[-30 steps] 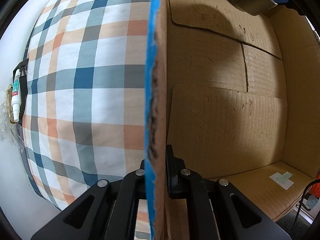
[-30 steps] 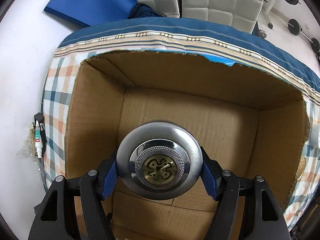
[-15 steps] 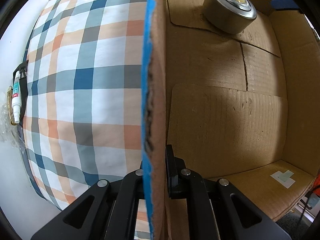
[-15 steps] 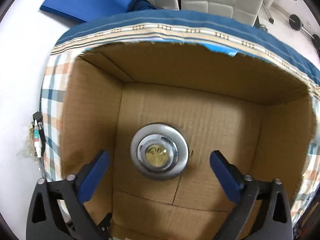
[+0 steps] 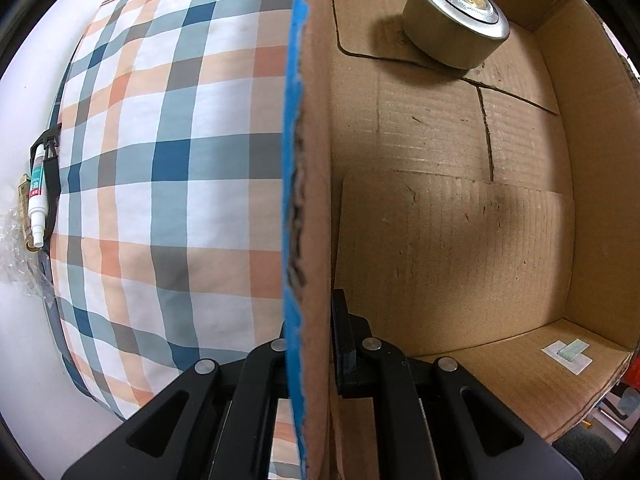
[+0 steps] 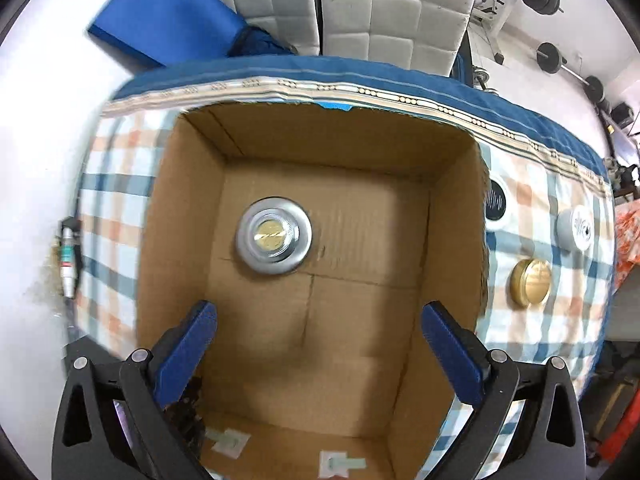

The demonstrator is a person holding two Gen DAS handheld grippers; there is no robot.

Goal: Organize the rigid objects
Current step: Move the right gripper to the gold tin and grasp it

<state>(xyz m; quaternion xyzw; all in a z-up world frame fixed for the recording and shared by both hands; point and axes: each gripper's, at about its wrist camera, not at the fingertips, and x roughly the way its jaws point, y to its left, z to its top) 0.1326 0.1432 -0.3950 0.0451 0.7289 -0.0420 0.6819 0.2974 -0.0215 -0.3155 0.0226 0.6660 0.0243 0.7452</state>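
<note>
Left gripper [image 5: 308,344]: fingers pinched on the left wall of the cardboard box [image 5: 310,160], one finger outside and one inside, holding the box steady.
Right gripper [image 6: 320,340]: blue pads [image 6: 188,344] spread wide with nothing between them; the jaws have just been opening, releasing the tin. The gripper hangs above the near half of the box, pointing down.
Cardboard box, right wrist view [image 6: 452,240]: open-topped, standing on the checked tablecloth [image 6: 116,216], toward the table's left side. Floor flaps bare except for one item.
Silver tin [image 6: 273,239]: round, gold emblem in the lid, upright on the box floor, toward the far left corner and clear of both walls. In the left wrist view it [image 5: 456,24] sits at the far end of the box.
Gold tin [image 6: 530,276]: on the tablecloth just outside the box's right wall, not yet packed.
White tin [image 6: 576,226]: farther toward the table's right edge, not yet packed.
Dark-lidded round item [image 6: 496,202]: against the box's right wall, part hidden; type cannot be told.
Small white bottle [image 5: 38,196]: off the table's left edge, on the white floor.
Progress: one item placed, at least three round items left on the cloth; judged early in the task.
Next step, judged: move the right gripper over the right wall to the gold tin.
</note>
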